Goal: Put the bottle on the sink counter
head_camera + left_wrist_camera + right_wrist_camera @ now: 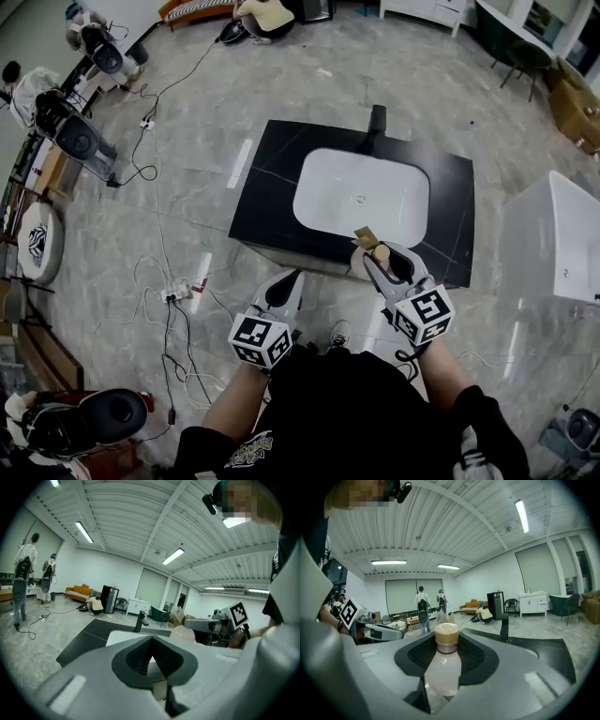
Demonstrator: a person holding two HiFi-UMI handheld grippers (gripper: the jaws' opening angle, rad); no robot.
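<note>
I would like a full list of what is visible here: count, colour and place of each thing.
rectangular sink counter: one, black, middle of floor
rounded basin: one, white, sunk in the counter
upright tap: one, black, counter's far edge
plastic bottle with tan cap: one, pale pink, held over counter's near edge
loose cables: several, black and white, floor left of counter
left gripper: one, grey, jaws together, empty
right gripper: one, grey, shut on the bottle

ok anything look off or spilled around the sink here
Nothing spilled or damaged. The bottle sits upright, capped, in the right gripper's jaws. The one untidy thing: loose cables lying across the floor left of the sink counter.
</note>
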